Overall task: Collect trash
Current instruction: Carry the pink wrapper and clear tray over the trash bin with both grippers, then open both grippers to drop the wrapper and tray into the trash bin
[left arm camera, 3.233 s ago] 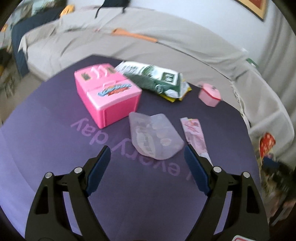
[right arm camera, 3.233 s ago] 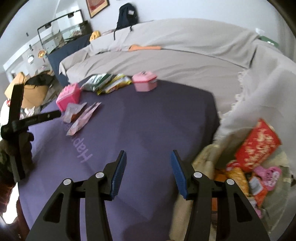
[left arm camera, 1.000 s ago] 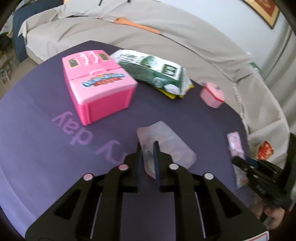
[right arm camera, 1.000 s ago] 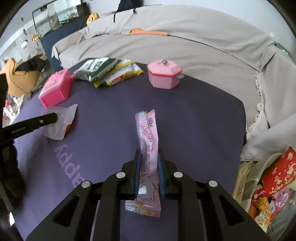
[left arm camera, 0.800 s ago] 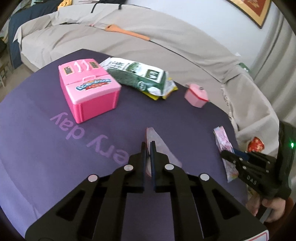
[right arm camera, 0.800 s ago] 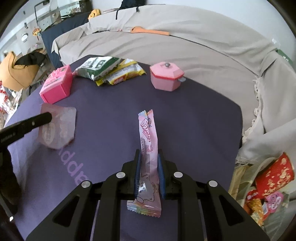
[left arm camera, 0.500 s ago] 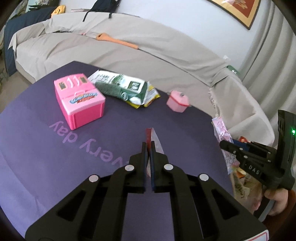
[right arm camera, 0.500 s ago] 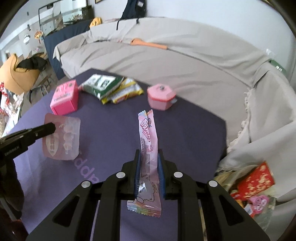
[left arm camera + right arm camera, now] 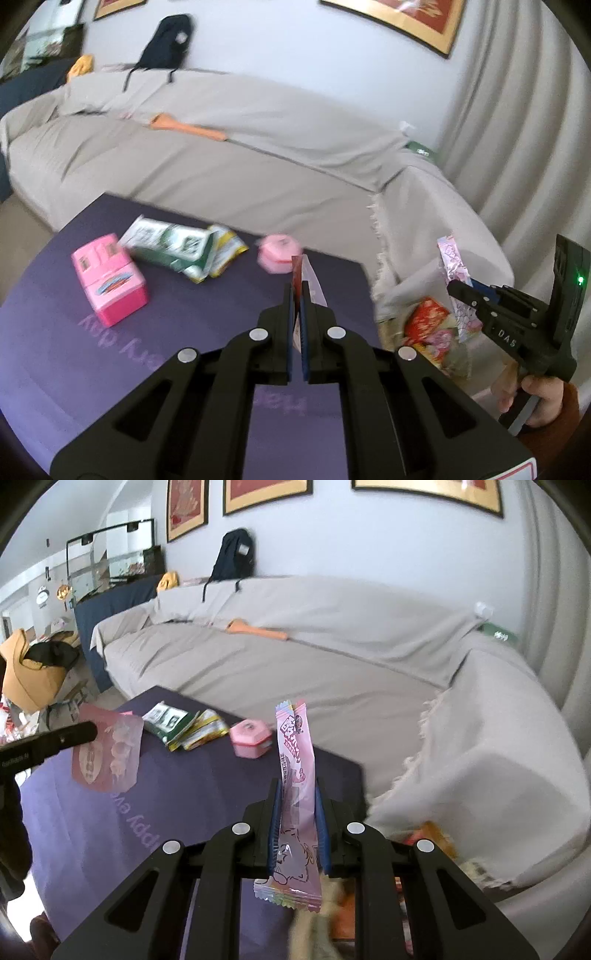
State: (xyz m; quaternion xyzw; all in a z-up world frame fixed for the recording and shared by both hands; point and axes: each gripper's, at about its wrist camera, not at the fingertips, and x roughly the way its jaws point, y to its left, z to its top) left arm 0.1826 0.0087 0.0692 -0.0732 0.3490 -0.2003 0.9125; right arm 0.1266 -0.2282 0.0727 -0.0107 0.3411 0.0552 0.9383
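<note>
While glossy, the long pink wrapper [image 9: 297, 771] stands crinkled between closed jaws.

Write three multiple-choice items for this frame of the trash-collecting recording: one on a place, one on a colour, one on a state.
1. Where does the small pink lidded pot sit?
A. on the sofa
B. on the purple table
C. in the trash bag

2. What colour is the long wrapper in the right gripper?
A. green
B. yellow
C. pink

3. How is the left gripper?
A. shut on the translucent pouch
B. wide open above the table
C. shut on nothing

Key: 1 B, the pot stands on the purple table beside the green snack bag. 2 C, the wrapper is pink with printing. 3 A, the right wrist view shows the translucent pouch hanging from the left gripper's closed jaws, above the table.
</note>
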